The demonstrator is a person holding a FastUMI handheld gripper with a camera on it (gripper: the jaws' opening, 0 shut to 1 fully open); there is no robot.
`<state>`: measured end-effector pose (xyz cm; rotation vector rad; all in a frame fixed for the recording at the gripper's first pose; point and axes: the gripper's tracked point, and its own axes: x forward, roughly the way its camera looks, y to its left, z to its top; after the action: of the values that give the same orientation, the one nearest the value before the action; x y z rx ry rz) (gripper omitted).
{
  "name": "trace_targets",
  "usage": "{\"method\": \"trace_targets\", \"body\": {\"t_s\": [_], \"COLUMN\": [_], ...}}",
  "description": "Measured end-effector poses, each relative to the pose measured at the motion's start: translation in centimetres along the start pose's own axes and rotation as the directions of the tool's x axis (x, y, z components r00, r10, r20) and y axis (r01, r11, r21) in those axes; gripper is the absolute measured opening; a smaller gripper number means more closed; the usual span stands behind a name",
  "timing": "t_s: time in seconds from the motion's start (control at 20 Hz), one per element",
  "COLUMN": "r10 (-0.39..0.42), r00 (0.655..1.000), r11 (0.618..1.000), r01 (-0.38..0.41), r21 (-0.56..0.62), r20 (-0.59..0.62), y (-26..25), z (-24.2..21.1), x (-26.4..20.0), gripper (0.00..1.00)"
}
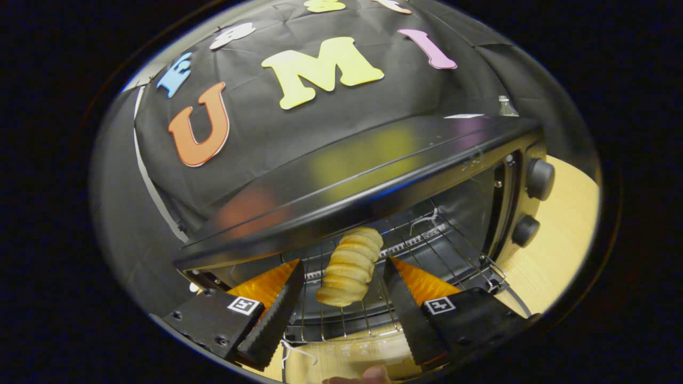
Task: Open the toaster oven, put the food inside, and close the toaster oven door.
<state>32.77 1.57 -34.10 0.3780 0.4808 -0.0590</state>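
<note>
Behind where I work hangs the booth's black cloth wall [299, 133], creased and slightly wrinkled, its folds catching a soft light from above. A pale strip [152, 192] runs down its edge on one side. Under everything I see a light wooden tabletop [560, 245], its grain warm and evenly lit, with a small clear bottle [507, 106] at the back.

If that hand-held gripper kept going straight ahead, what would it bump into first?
Probably the bread roll lying on the oven's wire rack, between the open fingers of the hand-held gripper; depth is hard to judge.
</note>
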Motion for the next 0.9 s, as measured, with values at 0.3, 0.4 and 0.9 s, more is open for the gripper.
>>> {"method": "trace_targets", "body": {"t_s": [0.3,0.4,0.9], "r10": [0.082,0.092,0.053], "r00": [0.997,0.996,0.996], "r11": [0.996,0.992,0.95], "r01": [-0.082,-0.09,-0.071], "r21": [-0.024,-0.089,-0.305], "r20": [-0.007,0.013,-0.069], "y": [1.4,1.4,-2.9], "z": [-0.8,-0.6,-6.5], "x": [-8.0,-10.8,-17.6], "gripper": [1.0,1.0,1.0]}}
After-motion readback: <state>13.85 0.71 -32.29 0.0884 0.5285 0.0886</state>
